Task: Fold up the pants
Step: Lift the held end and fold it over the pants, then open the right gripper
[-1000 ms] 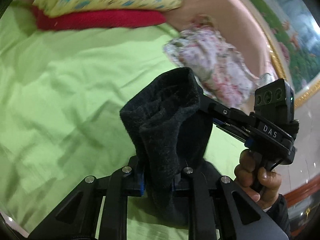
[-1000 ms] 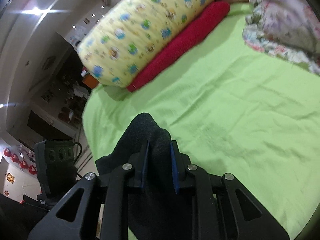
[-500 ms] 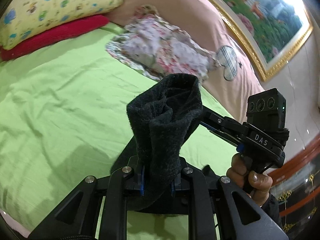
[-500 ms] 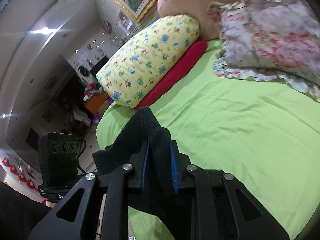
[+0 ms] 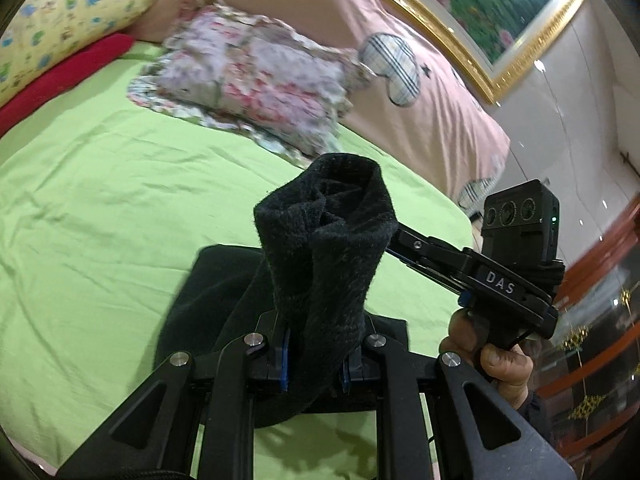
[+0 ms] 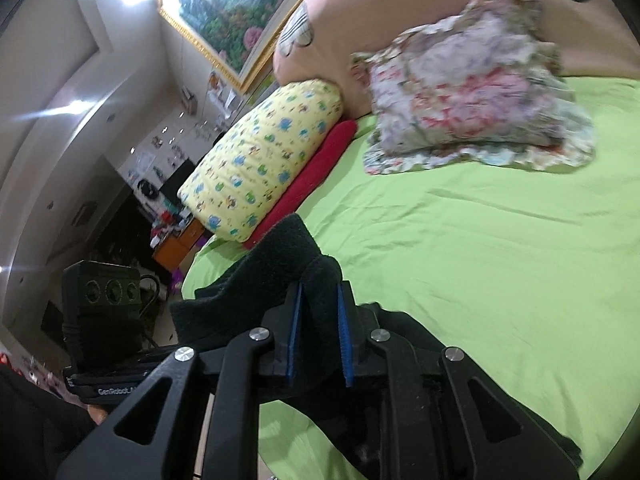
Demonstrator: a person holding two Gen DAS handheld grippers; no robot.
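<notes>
Pants (image 5: 320, 264), black and fleecy, sit bunched in both grippers at the bottom centre of each view. Left gripper (image 5: 314, 354), low centre of the left wrist view, is pinching a thick wad of the fabric between its blue pads; the wad stands up above the fingers like a rolled cuff. Right gripper (image 6: 318, 336), low centre of the right wrist view, has the same dark cloth between its blue pads and its jaws are closing on it; it also shows mid right in the left view, held by a hand (image 5: 486, 354), reaching into the far side of the wad.

Both grips are close together on one end of the garment. The rest of the pants trails down onto the green bed sheet (image 5: 100, 200), lower centre of the left view, as a dark slab lying just behind the left gripper. In the right view more black cloth drapes under the gripper toward the lower right edge.

Progress, as a judgement: early to mid. The garment is gathered and lifted, not laid flat; no neat crease or finished stack is visible. Left to do: carry the held end over, lay it down square on the sheet, release, smooth.

Farther back: floral pillow (image 5: 256, 80) upper centre, yellow print pillow (image 6: 264, 160) on a red cushion (image 6: 320, 172), pink headboard cover (image 5: 420, 92), framed painting (image 5: 488, 4) at top right. All well apart from the pants.
</notes>
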